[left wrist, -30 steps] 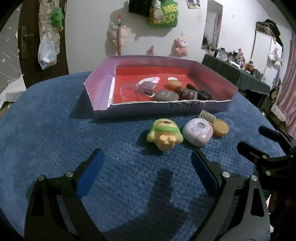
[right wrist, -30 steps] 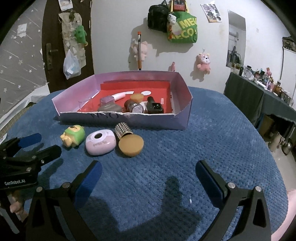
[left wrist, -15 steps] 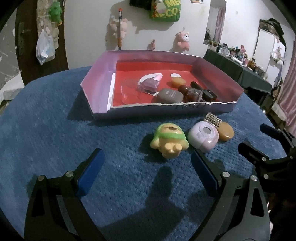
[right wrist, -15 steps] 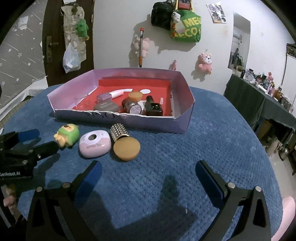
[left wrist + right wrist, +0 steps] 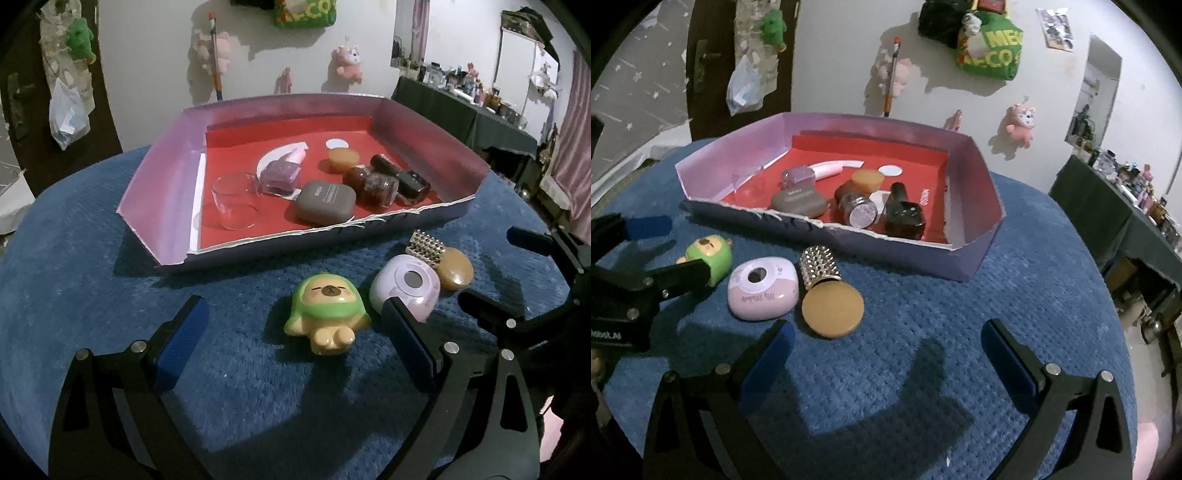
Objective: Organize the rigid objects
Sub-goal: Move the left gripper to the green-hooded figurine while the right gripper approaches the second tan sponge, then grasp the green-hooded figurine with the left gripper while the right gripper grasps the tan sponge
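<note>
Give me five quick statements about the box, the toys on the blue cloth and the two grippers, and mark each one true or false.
1. The green bear toy lies inside the box. False: it lies on the blue cloth, in front of the box.
2. Both the left gripper and the right gripper are open and hold nothing. True.
3. The studded bottle stands upright. False: it lies on its side, round cap towards the right camera.
4. The grey case is inside the box. True.
5. The lilac case lies between the green bear toy and the studded bottle. True.
</note>
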Demonstrator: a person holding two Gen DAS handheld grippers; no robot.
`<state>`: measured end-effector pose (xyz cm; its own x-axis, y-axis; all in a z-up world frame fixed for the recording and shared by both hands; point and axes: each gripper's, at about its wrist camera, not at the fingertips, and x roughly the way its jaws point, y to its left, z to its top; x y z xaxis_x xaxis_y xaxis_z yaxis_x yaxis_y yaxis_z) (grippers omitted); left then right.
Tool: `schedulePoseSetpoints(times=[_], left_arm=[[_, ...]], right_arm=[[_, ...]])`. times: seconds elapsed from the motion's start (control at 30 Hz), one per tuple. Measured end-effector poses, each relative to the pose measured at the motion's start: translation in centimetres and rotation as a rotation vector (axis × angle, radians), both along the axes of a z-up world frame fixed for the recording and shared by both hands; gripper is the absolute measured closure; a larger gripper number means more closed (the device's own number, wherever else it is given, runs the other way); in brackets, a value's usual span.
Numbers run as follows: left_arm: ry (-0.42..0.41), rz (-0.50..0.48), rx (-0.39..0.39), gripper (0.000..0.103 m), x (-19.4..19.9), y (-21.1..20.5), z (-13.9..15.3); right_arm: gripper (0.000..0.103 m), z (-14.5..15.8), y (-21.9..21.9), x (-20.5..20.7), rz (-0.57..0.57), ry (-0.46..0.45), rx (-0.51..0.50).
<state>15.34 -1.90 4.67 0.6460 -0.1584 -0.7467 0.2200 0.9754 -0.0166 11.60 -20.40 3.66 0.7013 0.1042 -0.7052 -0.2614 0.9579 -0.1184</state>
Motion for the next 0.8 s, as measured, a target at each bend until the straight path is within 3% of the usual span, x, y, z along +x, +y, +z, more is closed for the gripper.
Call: schedulePoseSetpoints(times=[0.33,0.53,0.8], left_arm=[[0.031,-0.019,0.026,0.007,1.4,-0.3,-1.1],[0.053,-0.022,0.008,0.007,2.1,-0.1,-1.6],[0.083,-0.034,-0.031,0.010,2.4,0.0,-2.1]], right_arm=[[0.001,-0.7,0.0,2.0,0.053,0.074,0.033],[0.010,-1.4,-0.6,3.2,0.069,0.155,0.101],[0.020,-1.2,-0.7,3.5,0.058,0.144,0.116]])
